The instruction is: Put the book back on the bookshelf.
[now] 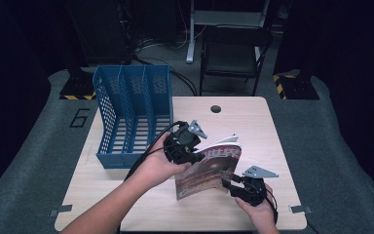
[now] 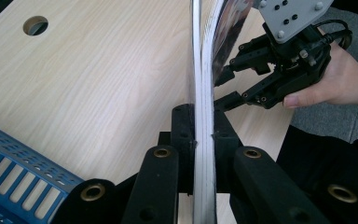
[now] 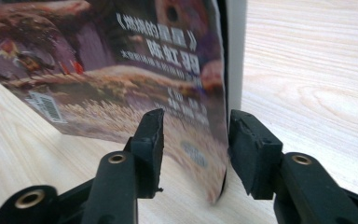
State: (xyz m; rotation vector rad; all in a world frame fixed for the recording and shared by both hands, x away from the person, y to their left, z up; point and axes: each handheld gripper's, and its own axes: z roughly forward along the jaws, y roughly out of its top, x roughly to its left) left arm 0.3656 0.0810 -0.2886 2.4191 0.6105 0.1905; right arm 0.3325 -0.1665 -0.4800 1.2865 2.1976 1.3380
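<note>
So here's where we're at: we've got the magazine (image 1: 209, 168) standing upright on edge on the bench (image 1: 253, 122), a bit right of the blue file rack (image 1: 131, 114) and clear of it. Our left claw (image 1: 195, 155) is clamped tight on the magazine, pads pinching the whole stack of pages along its upper left edge, as the left gripper view (image 2: 203, 126) makes plain. The right claw (image 1: 228, 184) sits at the lower right corner with its jaws spread; in the right gripper view (image 3: 196, 135) the cover edge hangs between the pads but neither one presses on it, so it's not gripping anything. What matters for the next move, we reckon: the magazine's long axis runs roughly toward the rack's slots, which lie off to the left and farther back, and the left hand is the one that's both holding and nearer. So we'd guess the left carries it over and the right just backs off.
</note>
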